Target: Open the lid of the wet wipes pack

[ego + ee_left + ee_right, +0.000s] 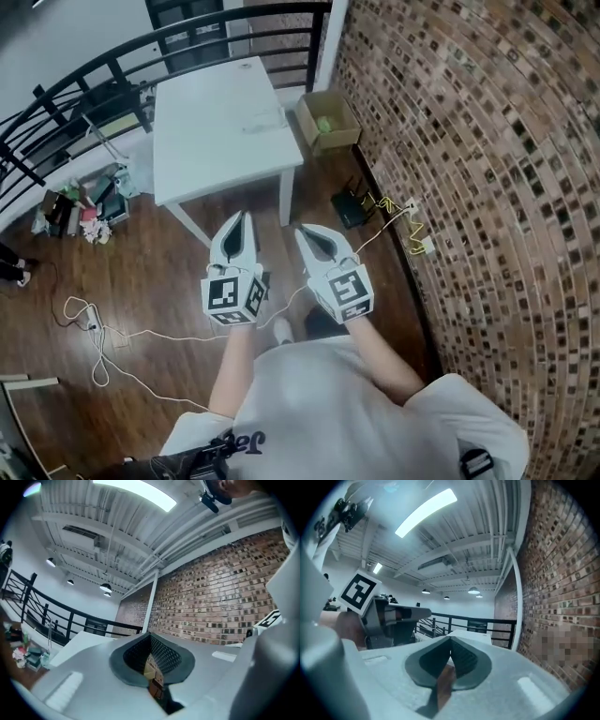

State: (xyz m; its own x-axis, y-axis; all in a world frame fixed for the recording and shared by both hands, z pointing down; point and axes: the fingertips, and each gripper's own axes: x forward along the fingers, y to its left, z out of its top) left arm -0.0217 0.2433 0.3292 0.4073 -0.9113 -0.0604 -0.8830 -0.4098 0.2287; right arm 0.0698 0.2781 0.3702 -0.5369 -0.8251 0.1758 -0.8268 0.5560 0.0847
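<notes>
Dark wood floor (150, 281) fills most of the head view, with a brick wall (469, 141) curving down the right side and a black railing (94, 70) across the far left. A white table (206, 150) sits at the far end of the floor. The wet wipes pack (265, 120) seems to be the pale shape on the table's far right part. Honestly it's white on white, so I can't make out its lid or which way it faces. Neither gripper view shows it at all; they just look out level at ceiling, railing and bricks. The left gripper (240, 225) and right gripper (309, 234) hang side by side over the floor on the near side of the table, well apart from the pack and pointing toward it. The left one's pads (161, 656) meet at the tip with nothing between them, only a sliver of floor stuff showing through the slit lower down. The right one's pads (464, 658) are pressed together too and hold nothing. The person's hands are mostly hidden behind the marker cubes, and the white shirt (319, 412) blocks the near floor. A cardboard box (328, 120) stands against the wall just right of the table, with something green inside that I can't identify. Nearer along the wall there's a small black device (350, 208) with yellow cable (408, 230), too small to tell what it is. A white cable (94, 328) loops over the floor on the left, and the clutter (80, 211) under the railing is just a jumble.
</notes>
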